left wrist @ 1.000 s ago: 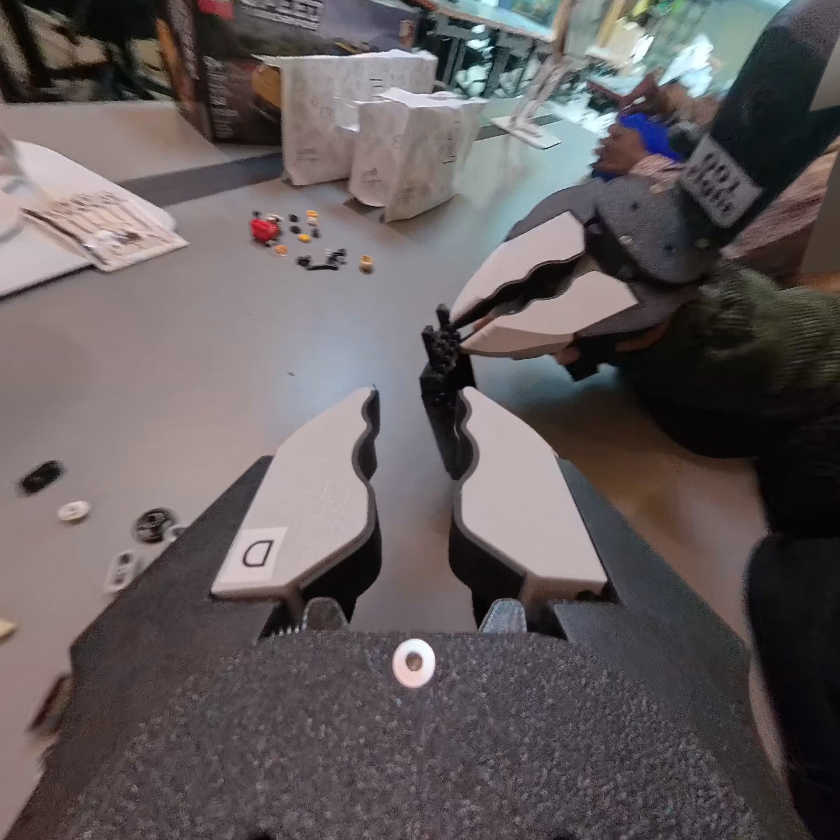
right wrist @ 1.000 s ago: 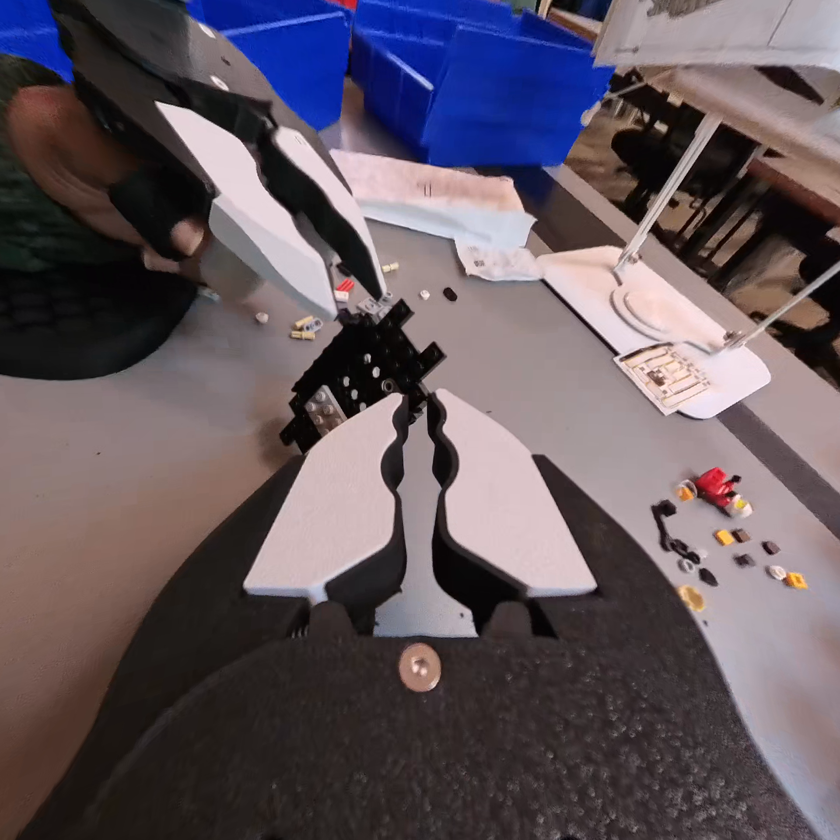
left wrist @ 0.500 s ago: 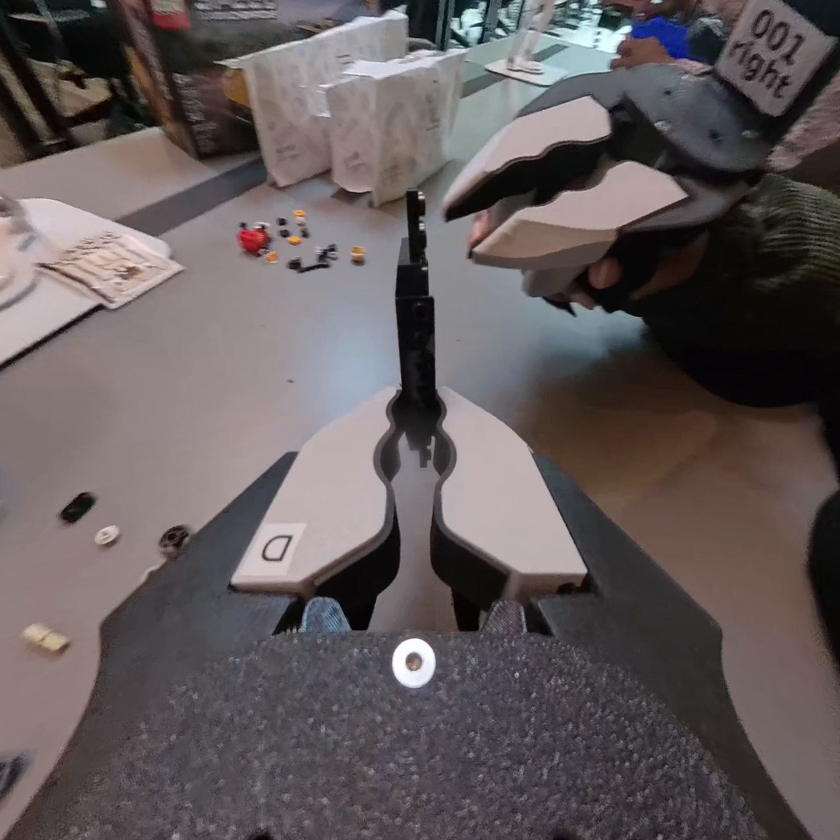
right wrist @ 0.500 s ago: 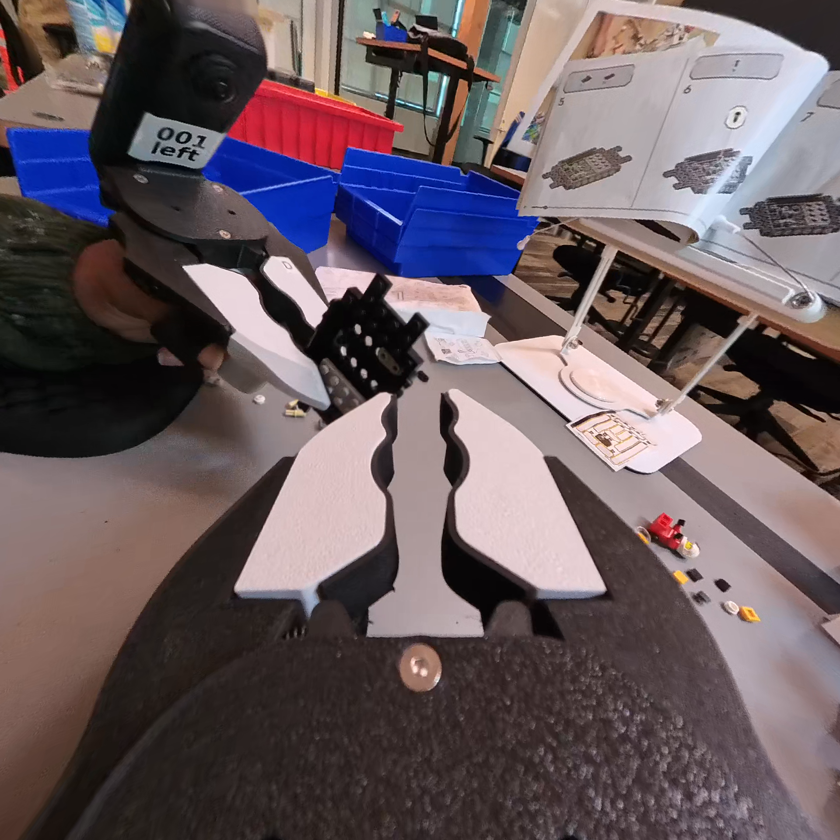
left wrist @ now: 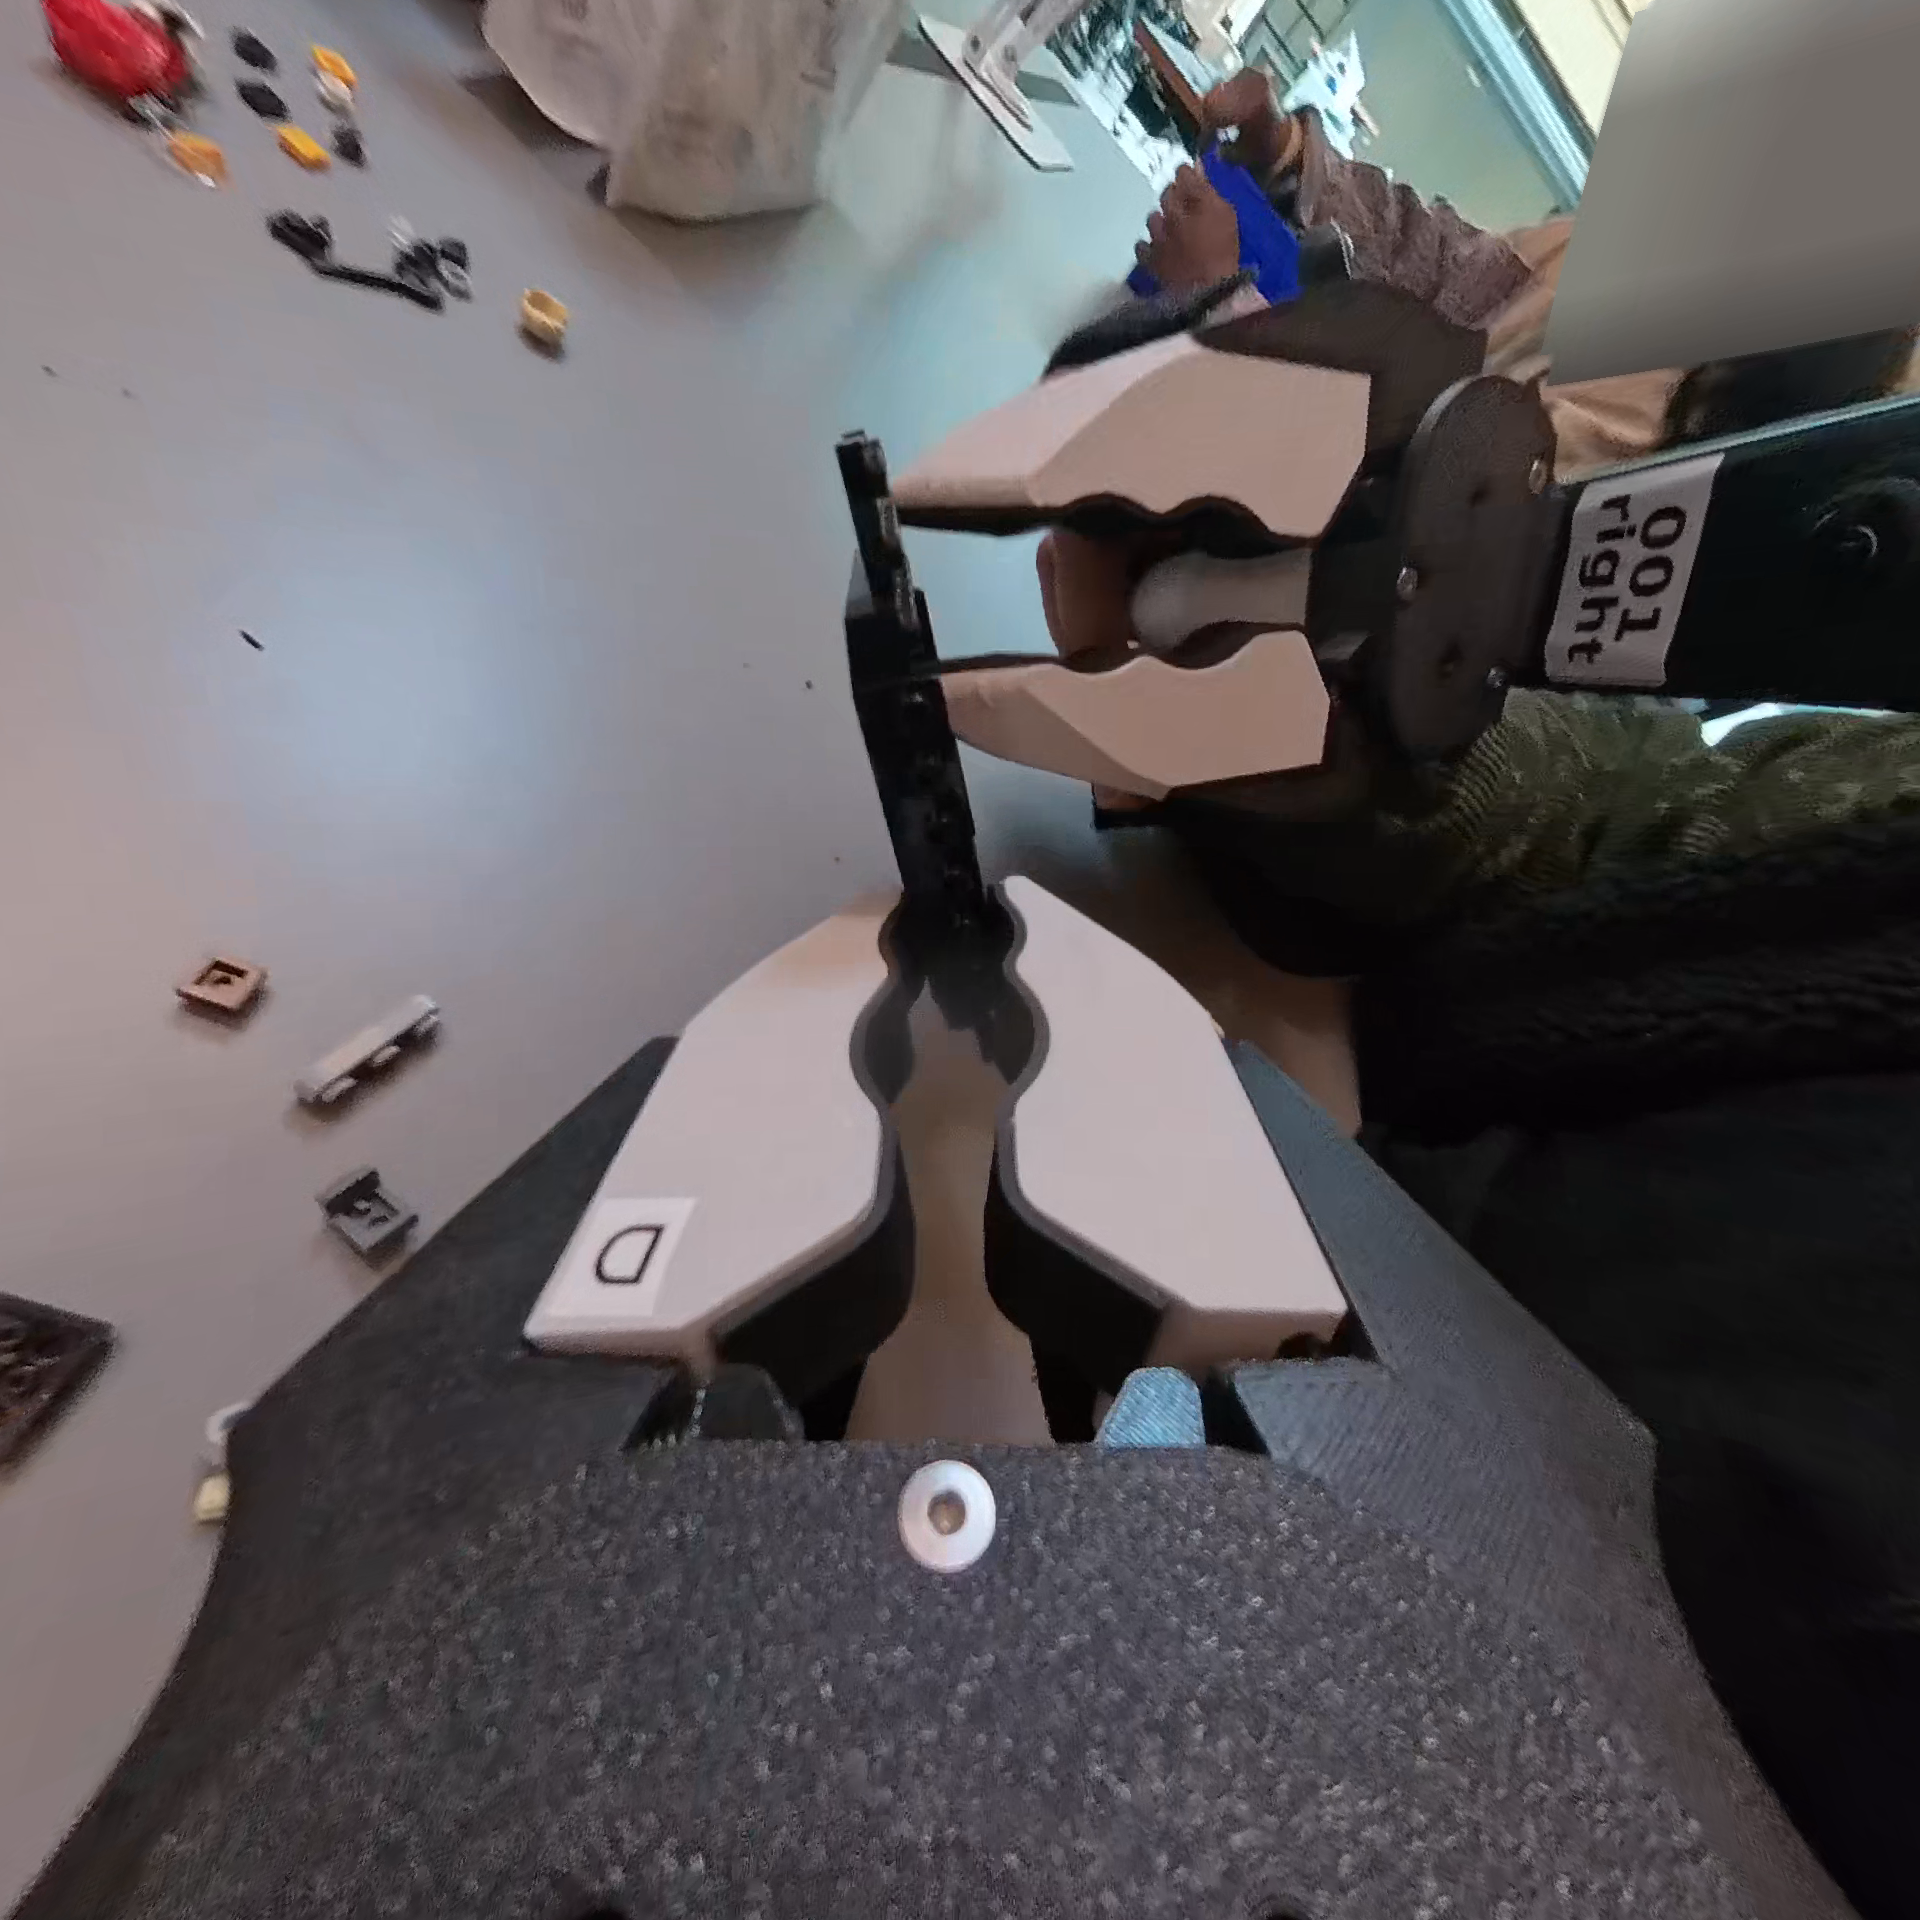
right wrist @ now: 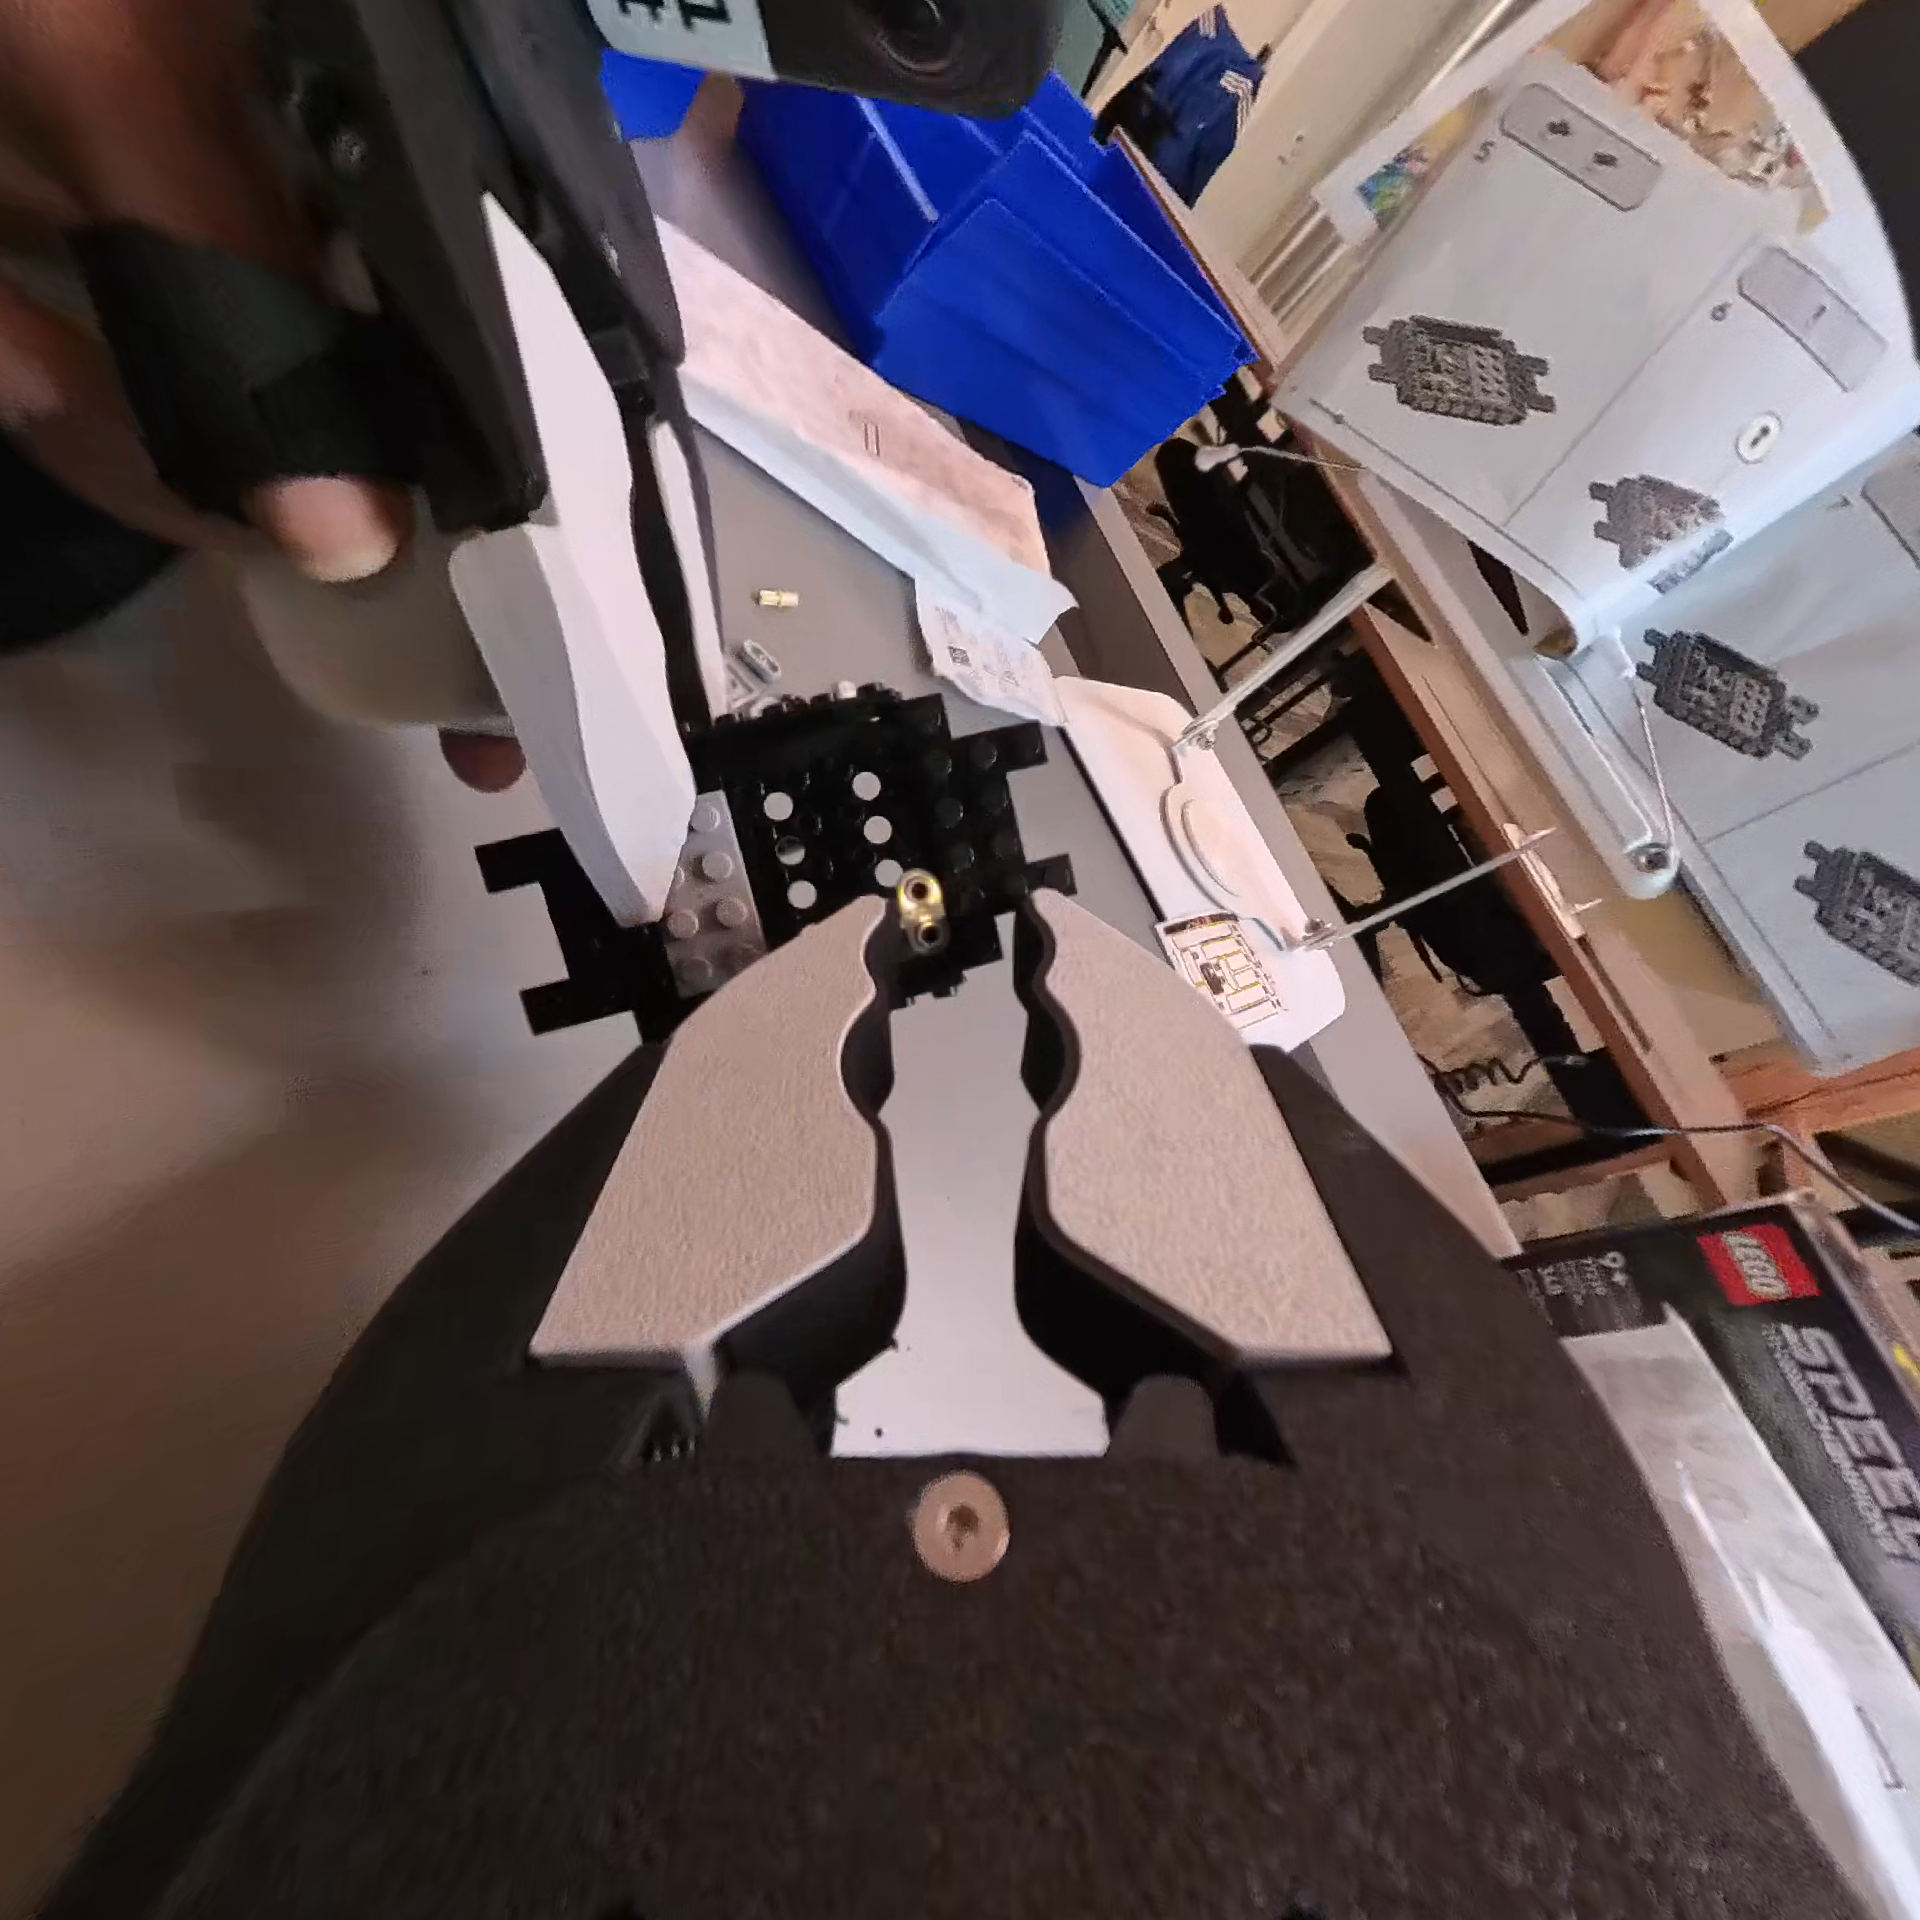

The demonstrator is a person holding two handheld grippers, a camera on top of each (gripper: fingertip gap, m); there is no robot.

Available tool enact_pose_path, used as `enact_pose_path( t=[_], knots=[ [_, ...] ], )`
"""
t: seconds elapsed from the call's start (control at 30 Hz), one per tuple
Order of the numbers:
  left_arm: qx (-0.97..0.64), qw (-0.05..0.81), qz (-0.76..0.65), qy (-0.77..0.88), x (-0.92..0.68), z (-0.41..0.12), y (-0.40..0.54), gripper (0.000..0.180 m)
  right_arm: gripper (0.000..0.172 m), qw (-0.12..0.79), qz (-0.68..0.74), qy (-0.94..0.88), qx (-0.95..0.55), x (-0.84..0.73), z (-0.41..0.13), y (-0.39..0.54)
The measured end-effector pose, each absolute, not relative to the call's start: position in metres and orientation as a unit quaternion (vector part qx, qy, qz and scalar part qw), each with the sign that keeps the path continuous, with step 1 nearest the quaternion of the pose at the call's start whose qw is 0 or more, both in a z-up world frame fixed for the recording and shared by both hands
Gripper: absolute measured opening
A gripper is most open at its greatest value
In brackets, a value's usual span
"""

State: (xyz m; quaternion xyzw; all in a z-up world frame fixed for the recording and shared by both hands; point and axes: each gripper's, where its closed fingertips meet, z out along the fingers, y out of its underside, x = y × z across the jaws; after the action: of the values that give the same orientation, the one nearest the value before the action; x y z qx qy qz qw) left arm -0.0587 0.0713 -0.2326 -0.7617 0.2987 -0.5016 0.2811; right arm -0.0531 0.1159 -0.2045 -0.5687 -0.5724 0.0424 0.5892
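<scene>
A black brick-built plate assembly [left wrist: 914,748] is clamped edge-on between the two fingertips of the left gripper [left wrist: 951,940] and is held up above the grey bench [left wrist: 468,644]. In the right wrist view the same assembly [right wrist: 883,800] is seen flat-on: a black studded plate with several round holes, notched black ends, and one grey studded plate [right wrist: 712,904] fixed at its left side, where a finger of the left gripper [right wrist: 582,665] covers it.

The right gripper [left wrist: 914,587] is seen with its two fingers apart, one tip above and one below, both reaching the upper part of the assembly's edge. In its own view, the right gripper [right wrist: 951,925] has one small brass-coloured piece with two holes [right wrist: 923,911] lying against its left fingertip, in front of the black plate; the right fingertip stands clear of that piece. Whether the fingers press on the plate itself cannot be told.

Loose parts are scattered on the bench in the left wrist view: one red piece [left wrist: 120,47], three orange pieces [left wrist: 301,145], one tan round piece [left wrist: 543,314], one grey elongated piece [left wrist: 369,1049] and two small square pieces [left wrist: 221,982].

Two blue bins [right wrist: 1029,322] are seen beyond the bench in the right wrist view, with one open instruction booklet [right wrist: 1621,416] on a white wire stand [right wrist: 1226,852] and one dark product box [right wrist: 1787,1340] at the right edge.
</scene>
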Motion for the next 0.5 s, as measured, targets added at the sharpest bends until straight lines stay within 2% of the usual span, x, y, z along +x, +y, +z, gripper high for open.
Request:
enact_pose_path(
  t=[0.2,0.23,0.33,0.37,0.5],
  knots=[
    [-0.783,0.247,-0.476,0.315,-0.059,-0.248,0.065,0.012,0.019,0.565,-0.011,-0.614,-0.551,-0.054,-0.22,0.112],
    [-0.783,0.245,-0.481,0.309,-0.059,-0.247,0.066,0.012,0.013,0.565,-0.025,-0.618,-0.546,-0.055,-0.221,0.112],
    [-0.787,0.245,-0.483,0.296,-0.061,-0.248,0.069,0.012,0.011,0.571,-0.055,-0.611,-0.545,-0.056,-0.221,0.114],
    [-0.786,0.247,-0.488,0.289,-0.061,-0.246,0.071,0.012,0.0,0.569,-0.053,-0.612,-0.547,-0.057,-0.222,0.113],
    [-0.786,0.242,-0.496,0.279,-0.063,-0.246,0.072,0.012,0.0,0.581,-0.068,-0.587,-0.559,-0.051,-0.216,0.121]
  ],
)
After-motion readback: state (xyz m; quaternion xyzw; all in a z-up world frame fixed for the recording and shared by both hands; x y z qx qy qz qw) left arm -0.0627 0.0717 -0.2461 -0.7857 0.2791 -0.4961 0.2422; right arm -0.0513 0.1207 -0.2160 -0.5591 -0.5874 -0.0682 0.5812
